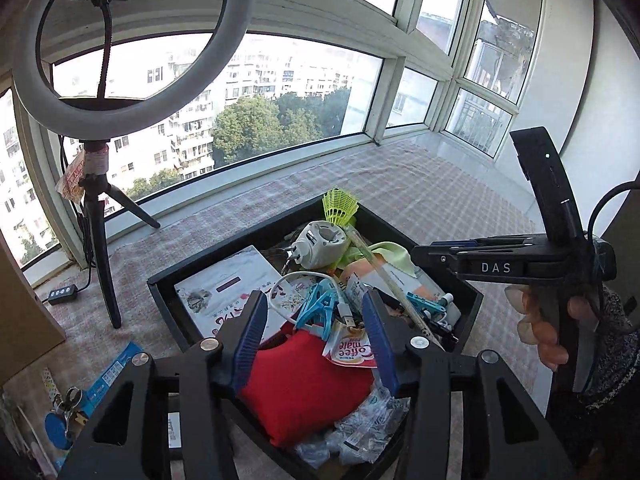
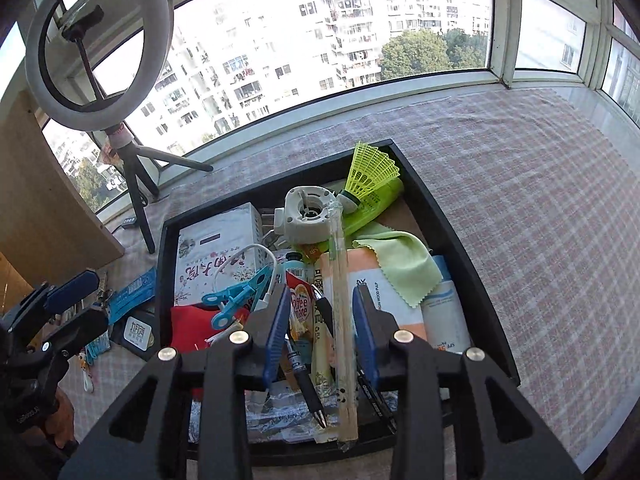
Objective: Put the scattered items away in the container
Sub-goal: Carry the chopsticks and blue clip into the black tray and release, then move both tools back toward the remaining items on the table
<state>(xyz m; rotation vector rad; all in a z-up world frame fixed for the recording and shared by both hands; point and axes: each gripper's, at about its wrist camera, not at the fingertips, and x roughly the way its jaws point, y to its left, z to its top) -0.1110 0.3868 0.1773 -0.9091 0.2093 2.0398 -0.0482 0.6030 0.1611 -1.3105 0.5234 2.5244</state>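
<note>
The black tray (image 1: 470,308) (image 2: 452,216) on the checked cloth holds several items: a red pouch (image 1: 304,392), a white booklet (image 1: 224,284), blue clips (image 1: 320,308), a Coffee mate sachet (image 1: 352,350), a green shuttlecock (image 2: 372,172), a white round device (image 2: 308,216), a green cloth (image 2: 400,264) and wrapped chopsticks (image 2: 344,320). My left gripper (image 1: 314,332) hangs open over the red pouch, its pads apart from it. My right gripper (image 2: 320,332) is open above the chopsticks, which lie in the tray. Each gripper shows in the other's view: right gripper (image 1: 424,254), left gripper (image 2: 86,308).
Left of the tray lie a blue packet (image 2: 134,294), a black square item (image 2: 136,334) and keys (image 1: 70,400). A ring light on a tripod (image 1: 100,216) stands at the back left by the window. A brown board (image 2: 52,208) leans at far left.
</note>
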